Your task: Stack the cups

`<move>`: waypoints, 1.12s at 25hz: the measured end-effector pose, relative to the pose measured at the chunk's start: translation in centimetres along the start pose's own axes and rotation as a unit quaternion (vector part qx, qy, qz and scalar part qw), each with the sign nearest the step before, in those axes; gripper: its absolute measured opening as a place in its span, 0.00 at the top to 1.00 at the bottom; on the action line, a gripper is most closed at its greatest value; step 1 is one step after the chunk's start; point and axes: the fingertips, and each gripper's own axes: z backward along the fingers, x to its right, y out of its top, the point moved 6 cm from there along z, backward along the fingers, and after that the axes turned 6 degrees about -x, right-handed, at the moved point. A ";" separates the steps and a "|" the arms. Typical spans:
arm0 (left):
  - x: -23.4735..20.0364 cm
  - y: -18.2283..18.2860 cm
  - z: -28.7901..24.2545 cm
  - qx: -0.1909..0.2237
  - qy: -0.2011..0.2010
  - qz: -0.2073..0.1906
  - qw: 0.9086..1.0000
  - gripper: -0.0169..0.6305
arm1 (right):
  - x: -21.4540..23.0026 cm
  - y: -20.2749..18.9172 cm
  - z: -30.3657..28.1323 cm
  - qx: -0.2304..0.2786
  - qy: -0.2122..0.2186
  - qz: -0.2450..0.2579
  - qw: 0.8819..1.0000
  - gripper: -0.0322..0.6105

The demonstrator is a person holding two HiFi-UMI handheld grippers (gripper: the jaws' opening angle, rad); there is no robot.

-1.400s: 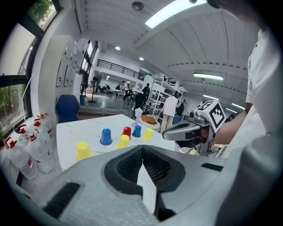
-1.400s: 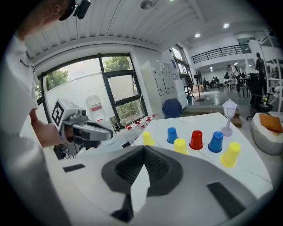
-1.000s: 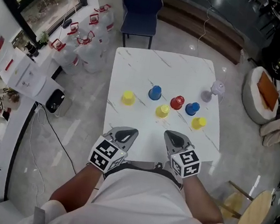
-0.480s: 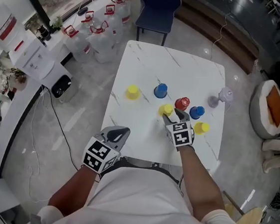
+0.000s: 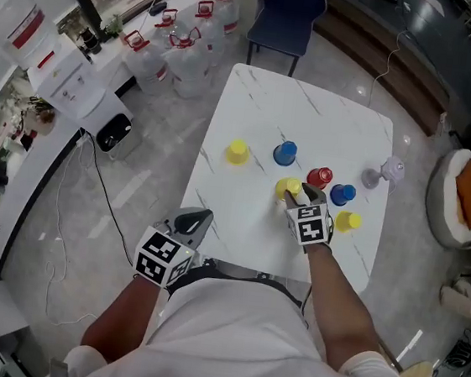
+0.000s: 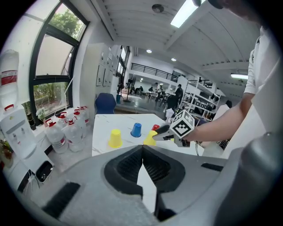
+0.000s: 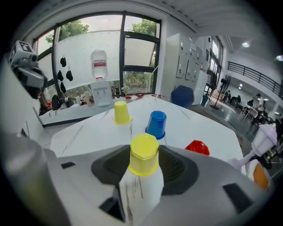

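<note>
Your left tongs hang by the near-left corner of the white table, closed pad to pad with nothing between them. On the table the cups stand upside down and unstacked. The lone yellow cup is farthest left, well apart from the rest. To its right comes the far blue cup. Just nearer you than that is the middle yellow cup, and your right tongs reach down around it. Their jaws have just been closing, the pads lie against the cup's two sides, and the cup stands on the table. The red cup sits just beyond the right tongs. The near blue cup, the right yellow cup and a pale grey cup follow toward the right edge.
</note>
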 end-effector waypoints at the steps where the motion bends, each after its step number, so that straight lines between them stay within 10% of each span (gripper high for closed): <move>1: -0.3 0.0 0.0 0.000 0.001 0.001 1.000 0.96 | -0.7 0.4 0.4 0.009 0.006 0.004 1.000 0.63; 12: -1.1 -0.7 -0.6 -0.017 -0.025 -0.011 0.999 0.96 | -11.8 2.0 1.4 0.011 0.095 0.077 0.992 0.63; 28: -3.2 -0.8 0.1 -0.012 -0.023 0.000 1.000 0.96 | -11.6 7.3 2.1 0.070 0.122 0.041 0.989 0.60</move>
